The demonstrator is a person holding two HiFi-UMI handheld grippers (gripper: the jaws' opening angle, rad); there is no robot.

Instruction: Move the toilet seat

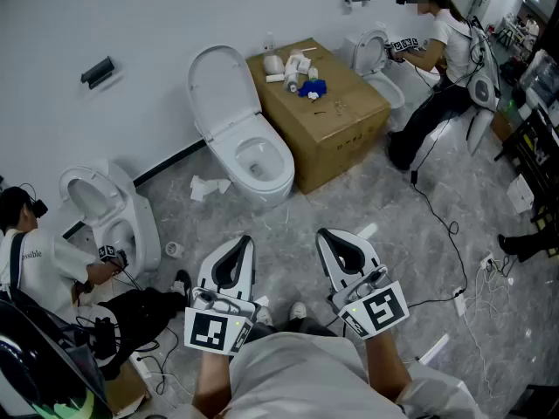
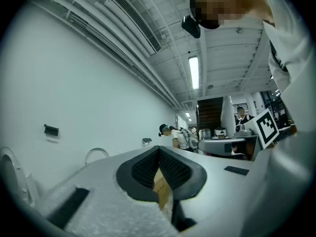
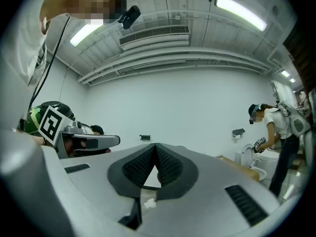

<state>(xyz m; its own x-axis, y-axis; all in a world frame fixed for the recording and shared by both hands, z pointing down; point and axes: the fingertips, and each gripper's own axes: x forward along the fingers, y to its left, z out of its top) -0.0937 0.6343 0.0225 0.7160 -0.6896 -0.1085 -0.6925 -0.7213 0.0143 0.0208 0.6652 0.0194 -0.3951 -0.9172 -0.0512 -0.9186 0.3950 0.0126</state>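
Observation:
A white toilet stands against the wall ahead of me in the head view, between a cardboard box and another toilet. Its lid is raised upright against the wall, and the ring around the bowl lies flat. My left gripper and right gripper hover side by side close to my body, well short of the toilet. Both are shut with nothing in them. In the left gripper view the jaws meet at the tips, and the raised lid shows far behind. The right gripper is closed the same way.
A cardboard box with small items on top stands right of the toilet. A person crouches at another toilet on the left, and one works at a third toilet at the back right. Tissue, a tape roll and cables lie on the floor.

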